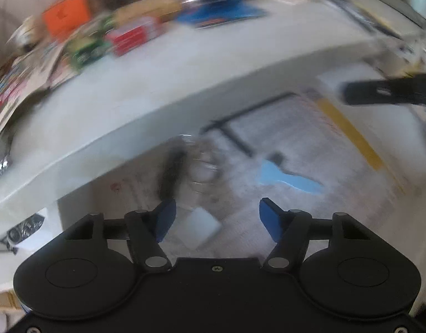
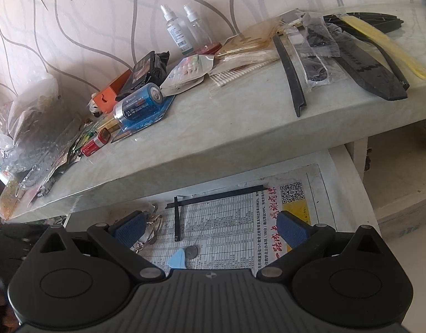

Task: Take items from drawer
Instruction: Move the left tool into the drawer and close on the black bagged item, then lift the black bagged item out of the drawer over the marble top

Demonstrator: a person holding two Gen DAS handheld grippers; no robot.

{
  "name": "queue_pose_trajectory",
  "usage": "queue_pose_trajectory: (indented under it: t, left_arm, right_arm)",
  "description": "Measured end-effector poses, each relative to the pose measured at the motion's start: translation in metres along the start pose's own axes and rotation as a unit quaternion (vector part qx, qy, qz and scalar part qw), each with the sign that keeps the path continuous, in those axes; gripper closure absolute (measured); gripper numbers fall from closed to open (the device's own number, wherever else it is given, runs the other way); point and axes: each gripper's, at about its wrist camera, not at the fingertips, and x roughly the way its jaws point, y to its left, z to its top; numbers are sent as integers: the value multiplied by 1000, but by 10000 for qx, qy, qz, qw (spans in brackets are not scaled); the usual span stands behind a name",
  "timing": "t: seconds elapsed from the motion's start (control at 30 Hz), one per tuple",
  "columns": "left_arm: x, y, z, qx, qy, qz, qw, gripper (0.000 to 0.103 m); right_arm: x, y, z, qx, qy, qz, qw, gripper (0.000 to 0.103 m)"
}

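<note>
The left gripper [image 1: 217, 219], jaws apart and empty, points down into the open drawer [image 2: 349, 166] at a key ring [image 1: 202, 166] and a blue scrap [image 1: 288, 177] on the newspaper lining. The right gripper [image 2: 210, 229] hovers open and empty above the same drawer. This looks like the reach for another item, and the next move likely calls for lowering the left jaws around the key ring.

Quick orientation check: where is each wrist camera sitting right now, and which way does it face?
Left wrist: on the open left gripper, angled down into the newspaper-lined open drawer; the right gripper's black finger enters at the right.
Right wrist: on the open right gripper, above the drawer front, facing the cluttered pale marble countertop.
Shared: light blue plastic pick, thin black strips.
</note>
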Motion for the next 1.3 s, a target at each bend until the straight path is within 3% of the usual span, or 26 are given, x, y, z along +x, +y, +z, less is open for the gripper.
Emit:
queue_pose_trajectory:
  t: [0.1,0.27,0.4,0.77,0.87,1.1,1.3]
  left_arm:
    - [8,11,-4,-207,-220,280,9992,39]
    - [25,23,-3,-299,-309,347,9985,40]
    - [40,33,-2,-482,-147,232,9985,60]
    - [52,37,1,-591,32,164,9981,56]
    - [53,39,0,-702,62,-124,9974,80]
    - [39,33,-12,-895,33,-256,9957,96]
    - [-6,22,-20,-967,-41,-302,9948,99]
  right_arm:
    - [0,0,0,0,1,7,10000,0]
    - [0,0,0,-4,4,4,10000,0]
    - [1,1,0,-11,9,0,10000,0]
    - [1,2,1,-14,8,7,10000,0]
    - [1,2,1,-10,-13,4,10000,0]
    - [0,0,1,17,-43,-9,10000,0]
    - [-1,-1,1,22,-42,-3,10000,0]
